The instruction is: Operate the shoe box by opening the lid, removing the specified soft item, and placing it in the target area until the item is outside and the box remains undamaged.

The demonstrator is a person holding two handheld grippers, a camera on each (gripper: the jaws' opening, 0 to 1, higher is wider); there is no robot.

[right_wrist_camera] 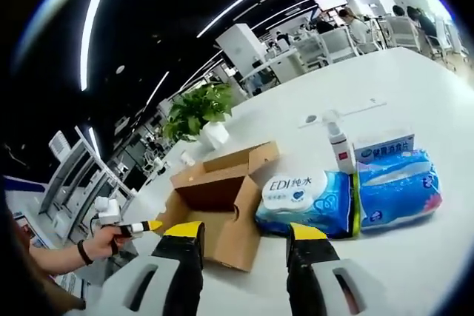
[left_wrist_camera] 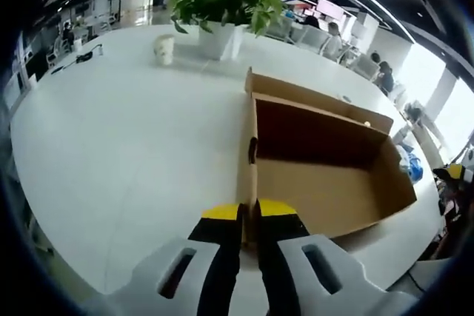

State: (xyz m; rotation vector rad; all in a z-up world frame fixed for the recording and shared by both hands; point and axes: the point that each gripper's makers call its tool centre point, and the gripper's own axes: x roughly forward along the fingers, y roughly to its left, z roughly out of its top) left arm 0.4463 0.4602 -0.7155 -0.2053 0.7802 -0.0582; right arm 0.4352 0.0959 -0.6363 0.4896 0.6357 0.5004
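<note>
Low in the left gripper view, the left gripper (left_wrist_camera: 249, 212) clamps the shoe box (left_wrist_camera: 326, 175) wall. The right gripper (right_wrist_camera: 244, 238) is released; the wipes pack (right_wrist_camera: 304, 201) already sits outside, centre-right. Next: let go gently.

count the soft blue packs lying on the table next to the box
2. The wipes pack with the round white label lies right beside the open cardboard box; the tissue pack lies on its far side, touching it. The box interior looks empty in the left gripper view.

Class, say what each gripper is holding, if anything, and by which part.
The left gripper is shut on the cardboard box's near side wall edge. The right gripper holds nothing.
</note>
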